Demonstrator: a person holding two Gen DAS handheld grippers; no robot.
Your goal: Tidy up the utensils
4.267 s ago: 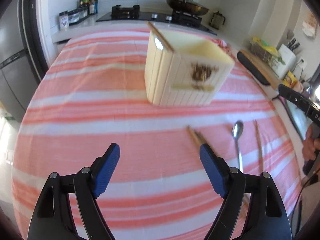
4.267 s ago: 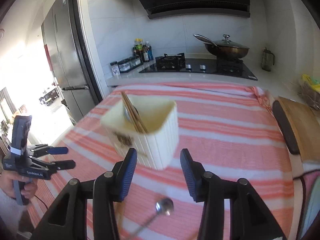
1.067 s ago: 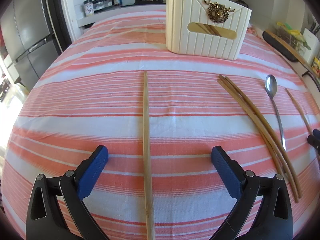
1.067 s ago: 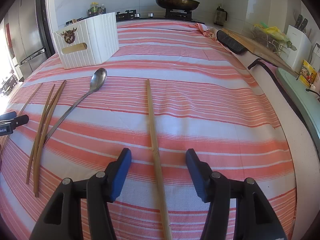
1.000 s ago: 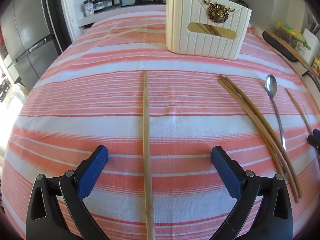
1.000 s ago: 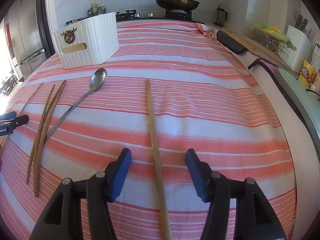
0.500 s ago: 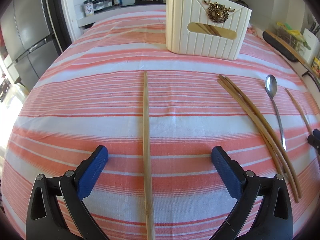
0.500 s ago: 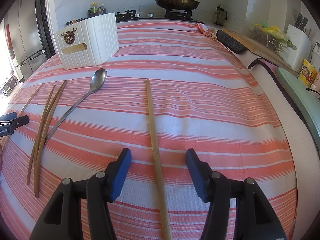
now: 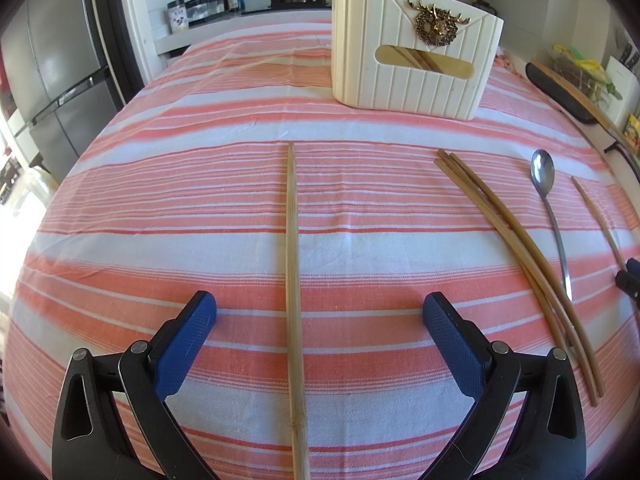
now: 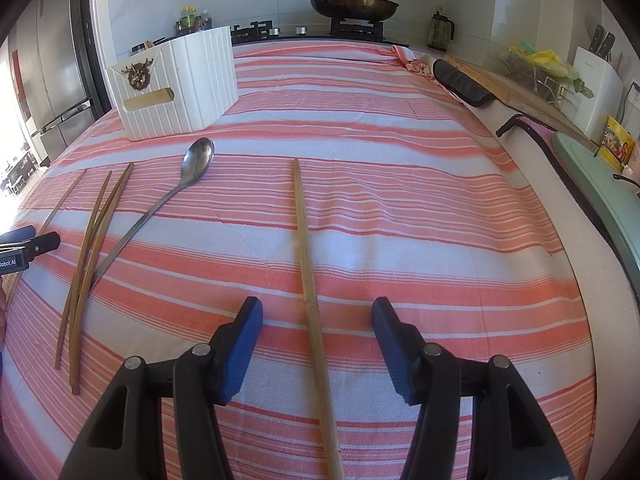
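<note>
Pickup step, not yet begun: each hand-held gripper hangs with jaws wide, left (image 9: 320, 312) and right (image 10: 317, 316), astride its own chopstick (image 9: 294, 272) (image 10: 310, 264) on the striped table (image 9: 160, 208). Next, probably, close and carry to the white holder (image 9: 412, 60) ahead.

Only one legible text: white lettering "Robot.AI", its start cut off by the frame edge, on the black body of the left gripper (image 10: 30, 242) at the left border of the right wrist view. Printed packaging on a yellow packet (image 10: 618, 142) and a jar label (image 9: 177, 20) are too small to read.
</note>
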